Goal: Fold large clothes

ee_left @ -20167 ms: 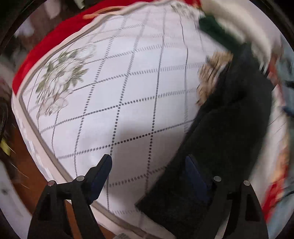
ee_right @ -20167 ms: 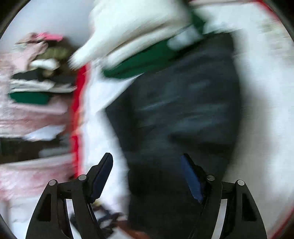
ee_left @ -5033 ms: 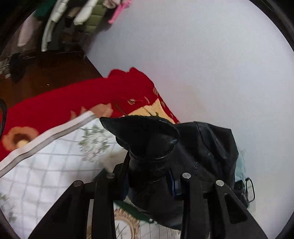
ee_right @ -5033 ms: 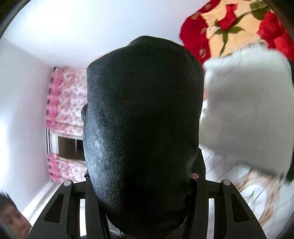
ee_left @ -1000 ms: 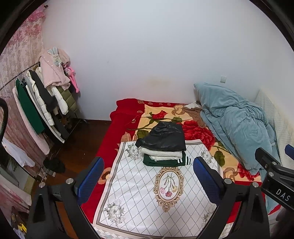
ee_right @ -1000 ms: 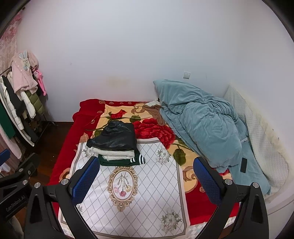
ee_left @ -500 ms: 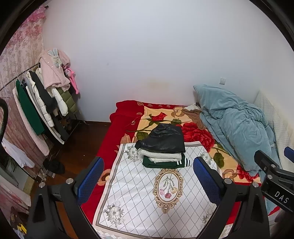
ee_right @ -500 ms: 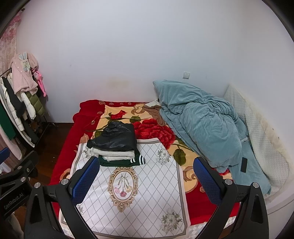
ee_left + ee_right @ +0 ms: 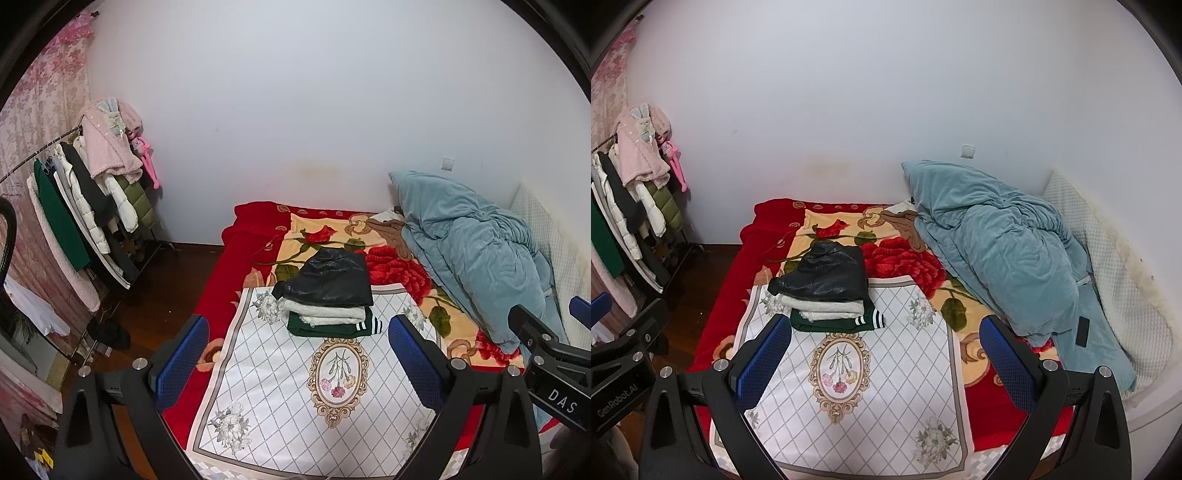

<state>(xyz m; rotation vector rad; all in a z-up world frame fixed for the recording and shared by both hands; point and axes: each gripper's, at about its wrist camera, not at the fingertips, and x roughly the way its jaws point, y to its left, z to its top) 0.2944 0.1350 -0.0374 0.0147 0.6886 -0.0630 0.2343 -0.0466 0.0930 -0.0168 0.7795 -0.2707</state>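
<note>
A folded black leather jacket [image 9: 330, 278] tops a stack on the bed, over a folded white garment [image 9: 325, 313] and a folded green garment with white stripes [image 9: 332, 328]. The stack also shows in the right wrist view, with the jacket [image 9: 827, 277] uppermost. My left gripper [image 9: 297, 354] is open and empty, held high and well back from the bed. My right gripper [image 9: 882, 352] is open and empty, also far from the stack. Each gripper's body shows at the edge of the other's view.
A white diamond-patterned cloth [image 9: 295, 398] lies on a red floral blanket [image 9: 255, 229]. A rumpled teal duvet [image 9: 997, 251] fills the bed's right side, with a dark phone [image 9: 1082, 336] on it. A clothes rack [image 9: 74, 206] stands on the wooden floor at left.
Both views have shifted only slightly in the last second; the stack sits still. Five seconds ago both grippers were shut on the black jacket; now both are open and pulled far back.
</note>
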